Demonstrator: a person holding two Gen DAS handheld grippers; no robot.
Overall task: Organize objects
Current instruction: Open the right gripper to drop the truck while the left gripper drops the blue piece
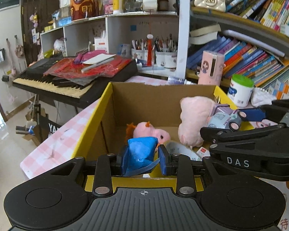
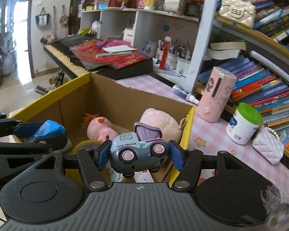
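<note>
Left wrist view: left tool [image 1: 143,158] closed on a crumpled blue object [image 1: 141,152], blue pads pressing both its sides, held just above the near yellow rim of the cardboard box [image 1: 144,100]; right tool [image 1: 246,115] reaching in from the right edge, toy truck [image 1: 224,120] in its grip over the box's right wall; a "DAS" marking legible on the black arm, seen only from here.

Right wrist view: right tool [image 2: 138,154] clamped on the grey toy truck [image 2: 138,152], "FUN TRUCK" readable on its side, pink wheels facing the camera, lilac tipper bed raised; truck hanging over the box's near right corner; lettering unreadable from the left camera; left tool [image 2: 38,132] entering at the left edge with the blue object [image 2: 49,130] pinched, above the box's left side.

Inside the box [image 2: 113,96]: pink plush with orange tuft [image 2: 100,130] lying on the floor of the box, a larger pale pink plush [image 2: 160,123] leaning at the right wall; a yellow roll of tape [image 2: 86,145] partly hidden below the truck, seen as a pale ring in the left view; small white packet near it, details too small to tell.

Only the right view shows, on the pink checked table [image 2: 208,132] beside the box: pink cylindrical device [image 2: 215,96], white canister with green lid [image 2: 243,123], white quilted purse [image 2: 267,148].
</note>
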